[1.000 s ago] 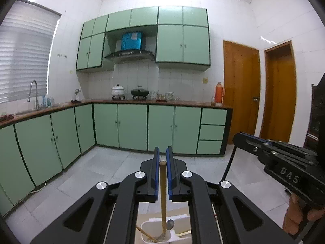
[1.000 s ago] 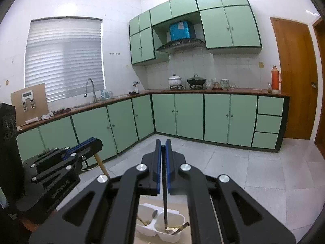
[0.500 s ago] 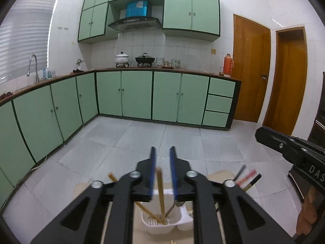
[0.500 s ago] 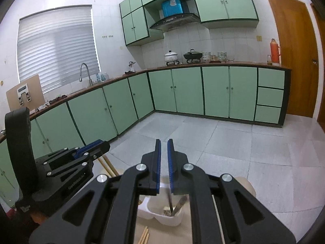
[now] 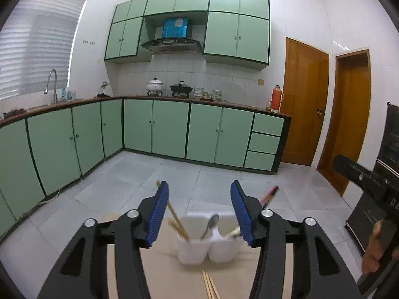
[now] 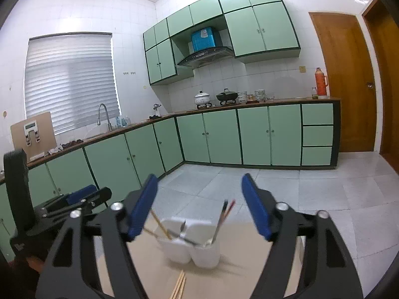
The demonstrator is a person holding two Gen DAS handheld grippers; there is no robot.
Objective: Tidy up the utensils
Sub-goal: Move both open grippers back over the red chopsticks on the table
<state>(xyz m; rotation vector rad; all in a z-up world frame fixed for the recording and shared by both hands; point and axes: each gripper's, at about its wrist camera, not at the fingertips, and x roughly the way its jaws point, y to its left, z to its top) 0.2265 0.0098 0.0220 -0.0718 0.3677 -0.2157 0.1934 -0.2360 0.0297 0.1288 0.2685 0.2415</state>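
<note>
Left gripper (image 5: 199,211): fingers spread wide, nothing between them. It is aimed square at the white utensil holder (image 5: 207,245) on the tabletop (image 5: 162,274), presumably to keep the sorting target centred. In the holder's left compartment, wooden chopsticks (image 5: 175,220) lean outward and a metal spoon (image 5: 210,225) stands bowl-up — sorted by type, by my reading. Loose chopsticks (image 5: 210,285) lie on the tabletop just before the holder, not yet sorted.

Right gripper (image 6: 199,208): fingers likewise apart and empty. Its view alone shows the dark red-tipped chopsticks (image 6: 223,218) seated in the right compartment; the left view shows only their tips.
</note>
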